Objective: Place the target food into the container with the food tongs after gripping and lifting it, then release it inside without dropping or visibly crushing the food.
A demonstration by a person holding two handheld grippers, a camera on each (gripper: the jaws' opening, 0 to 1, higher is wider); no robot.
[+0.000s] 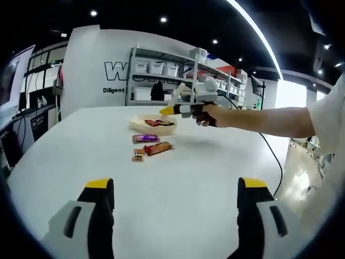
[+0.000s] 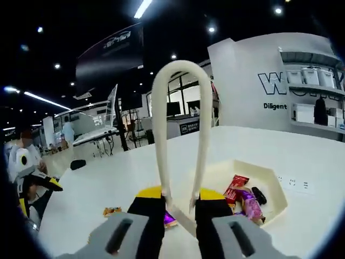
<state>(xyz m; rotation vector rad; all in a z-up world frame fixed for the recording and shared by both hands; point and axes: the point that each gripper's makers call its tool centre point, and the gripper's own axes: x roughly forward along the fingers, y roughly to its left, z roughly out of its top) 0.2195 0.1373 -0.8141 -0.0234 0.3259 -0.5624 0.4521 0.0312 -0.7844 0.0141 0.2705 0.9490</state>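
Between the right gripper (image 2: 180,208) jaws, closed on cream food tongs (image 2: 180,135), snacks (image 2: 170,218) lie at six o'clock; container (image 2: 269,186) sits at three. Left gripper (image 1: 177,197) gapes empty.

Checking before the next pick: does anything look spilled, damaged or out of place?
Nothing looks spilled or damaged. Three wrapped snacks lie on the white table beside the tray, still unplaced. The right gripper holds the tongs over it.
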